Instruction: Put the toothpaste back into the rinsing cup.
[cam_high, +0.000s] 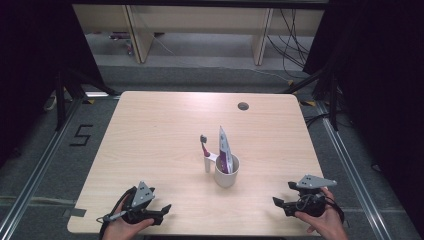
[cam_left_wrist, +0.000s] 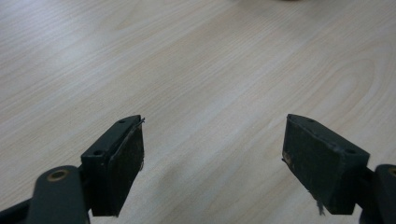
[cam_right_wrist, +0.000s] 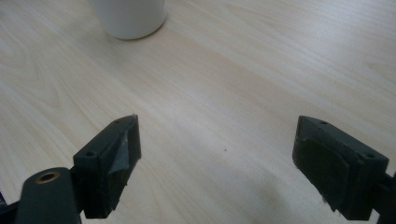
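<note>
A white cup (cam_high: 226, 172) stands near the middle of the light wooden table (cam_high: 150, 135), holding a toothpaste tube (cam_high: 224, 149) that leans upright in it. A toothbrush (cam_high: 205, 152) with a pink handle stands just left of the cup. My left gripper (cam_high: 164, 212) rests near the front left edge, held by a hand, jaws wide open over bare wood (cam_left_wrist: 212, 154). My right gripper (cam_high: 280, 202) sits near the front right edge, also open, with nothing between its pads (cam_right_wrist: 217, 158). The cup's base (cam_right_wrist: 130, 17) lies ahead of it.
A dark cable hole (cam_high: 243, 106) is set in the table's far right. Beyond the table stand wooden furniture legs (cam_high: 137, 35) and loose cables (cam_high: 295, 40) on the floor. Black curtains hang at both sides.
</note>
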